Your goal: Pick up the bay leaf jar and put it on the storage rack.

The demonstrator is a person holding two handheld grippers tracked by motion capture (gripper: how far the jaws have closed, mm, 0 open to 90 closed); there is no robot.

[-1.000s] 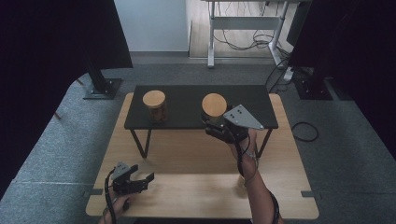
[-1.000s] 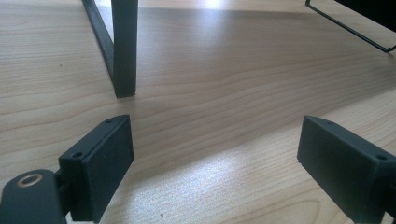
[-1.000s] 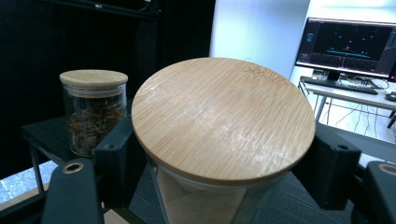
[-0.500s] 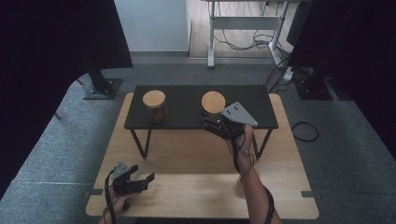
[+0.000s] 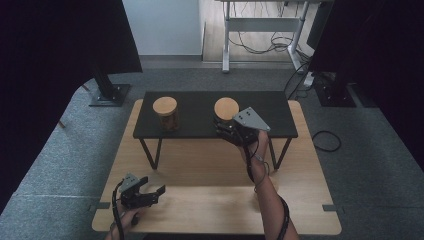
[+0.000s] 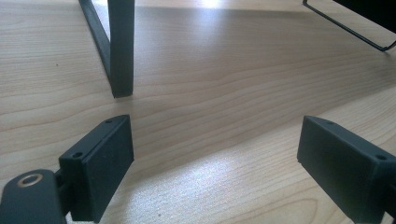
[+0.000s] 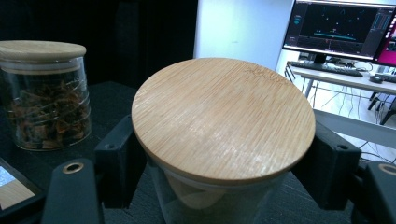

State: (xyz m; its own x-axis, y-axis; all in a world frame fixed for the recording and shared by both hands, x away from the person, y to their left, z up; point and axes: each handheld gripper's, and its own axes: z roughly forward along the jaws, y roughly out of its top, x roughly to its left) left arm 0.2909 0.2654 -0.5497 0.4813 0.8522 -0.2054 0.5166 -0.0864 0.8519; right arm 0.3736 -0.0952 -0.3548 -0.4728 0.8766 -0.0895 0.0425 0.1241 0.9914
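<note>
The right tongs (image 7: pixel 219 186) are clamped on the jar (image 7: pixel 223 135) with the wooden lid, while the left tongs (image 6: pixel 215 172) stand apart over bare table (image 6: pixel 224 93).

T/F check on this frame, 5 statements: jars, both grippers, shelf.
1. The right gripper is shut on the near jar, below its lid. True.
2. The left gripper holds a jar. False: its jaws stand open with nothing between them, over the wooden table.
3. Two jars stand on the black shelf. True; the far jar is at its left end.
4. The near jar's lid is off. False: the bamboo lid sits on it.
5. The far jar is empty. False: it holds brown dried pieces.
</note>
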